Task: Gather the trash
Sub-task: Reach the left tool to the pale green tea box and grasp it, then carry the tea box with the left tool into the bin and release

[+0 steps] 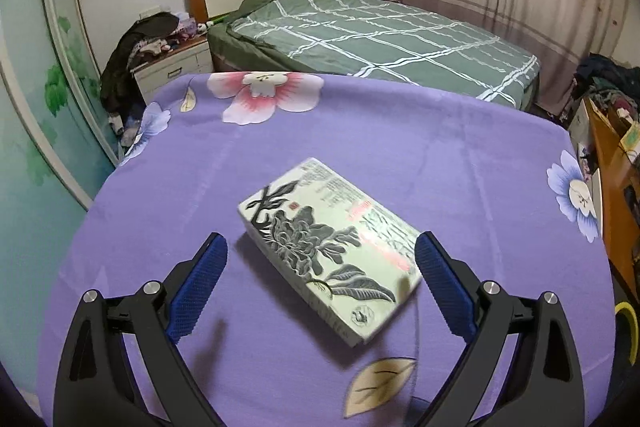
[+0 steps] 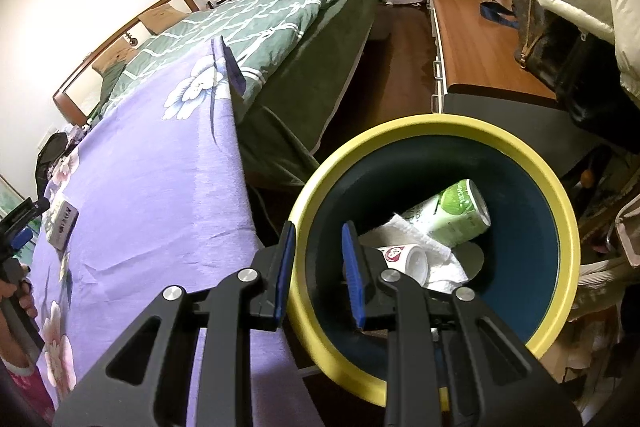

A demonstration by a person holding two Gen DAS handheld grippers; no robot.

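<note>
The left claw (image 1: 320,267) is closest, its blue-padded fingers (image 1: 200,279) spread wide and released, hanging over the bench (image 1: 480,155), which is draped in a purple cloth printed with big flowers. Between and just beyond those fingers lies a flat carton (image 1: 330,257), pale with a dark ink-style flower on top, lying askew on the cloth; neither pad touches it.

Off the bench's edge, the right claw (image 2: 318,267) straddles the yellow rim of a trash bin (image 2: 560,211) with a dark blue inside: one finger outside the rim, the other inside. The jaws are narrowed around the rim, though I cannot tell for sure whether the pads press on it. Down in the bin lie a green and white can (image 2: 460,211), a small white cup (image 2: 408,259) with a red mark, and crumpled white paper (image 2: 444,267).

Behind the bench stands a bed (image 1: 380,31) with a green checked cover, and a wooden sideboard (image 2: 472,39) runs along the wall by the bin.
</note>
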